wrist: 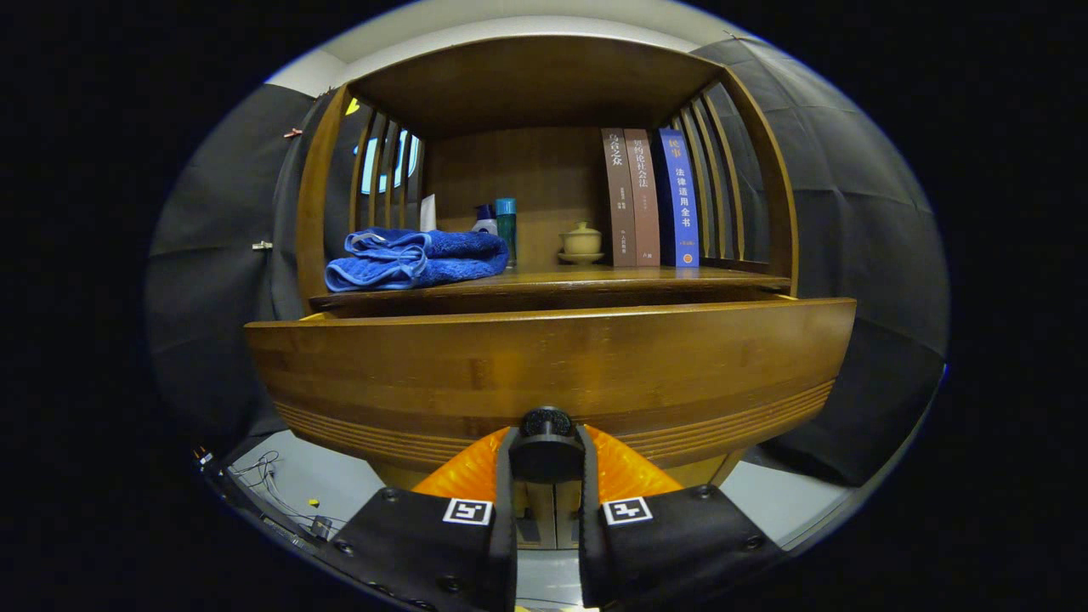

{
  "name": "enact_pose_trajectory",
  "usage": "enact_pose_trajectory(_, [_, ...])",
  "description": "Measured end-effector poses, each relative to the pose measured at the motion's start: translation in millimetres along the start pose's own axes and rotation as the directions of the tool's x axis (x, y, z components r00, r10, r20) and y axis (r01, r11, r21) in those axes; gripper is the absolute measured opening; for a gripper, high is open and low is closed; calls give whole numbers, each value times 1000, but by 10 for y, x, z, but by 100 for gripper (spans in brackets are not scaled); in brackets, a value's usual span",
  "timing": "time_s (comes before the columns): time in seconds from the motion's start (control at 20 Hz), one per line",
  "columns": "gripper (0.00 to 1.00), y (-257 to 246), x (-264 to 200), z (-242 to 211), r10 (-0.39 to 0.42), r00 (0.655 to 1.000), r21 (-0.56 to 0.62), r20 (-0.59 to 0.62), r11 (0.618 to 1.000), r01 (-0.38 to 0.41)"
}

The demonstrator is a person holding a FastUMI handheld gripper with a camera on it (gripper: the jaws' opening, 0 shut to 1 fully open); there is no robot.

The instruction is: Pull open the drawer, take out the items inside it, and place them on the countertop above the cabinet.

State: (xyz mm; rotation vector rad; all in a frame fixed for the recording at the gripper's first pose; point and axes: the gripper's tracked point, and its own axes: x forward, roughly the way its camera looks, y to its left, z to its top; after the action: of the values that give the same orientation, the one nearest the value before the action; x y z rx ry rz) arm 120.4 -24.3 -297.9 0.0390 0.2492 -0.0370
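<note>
Two fingers of your claw [546, 463] are clamped on the round, dark knob [546, 422] at the middle of the drawer [544, 374], whose smooth wooden front, grooved along its lower edge, stands pulled out from the cabinet [323, 170]. You cannot see inside the drawer from here. On the bench [680, 280] above it lie a folded, fluffy blue towel [416, 257], a small lidded ceramic cup [582, 241] and three upright books [650, 197].
</note>
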Motion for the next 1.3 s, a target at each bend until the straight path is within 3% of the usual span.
enact_pose_trajectory(0.6, [33,-48,-687,-234,4,999,53,-37,999,-2])
enact_pose_trajectory(0.95, [33,-49,-743,-247,12,1000,41,-25,999,-11])
enact_pose_trajectory(1.1, [43,-72,-725,-240,8,999,29,-40,1000,-7])
enact_pose_trajectory(1.3, [98,-136,-859,-177,9,997,16,-76,1000,-8])
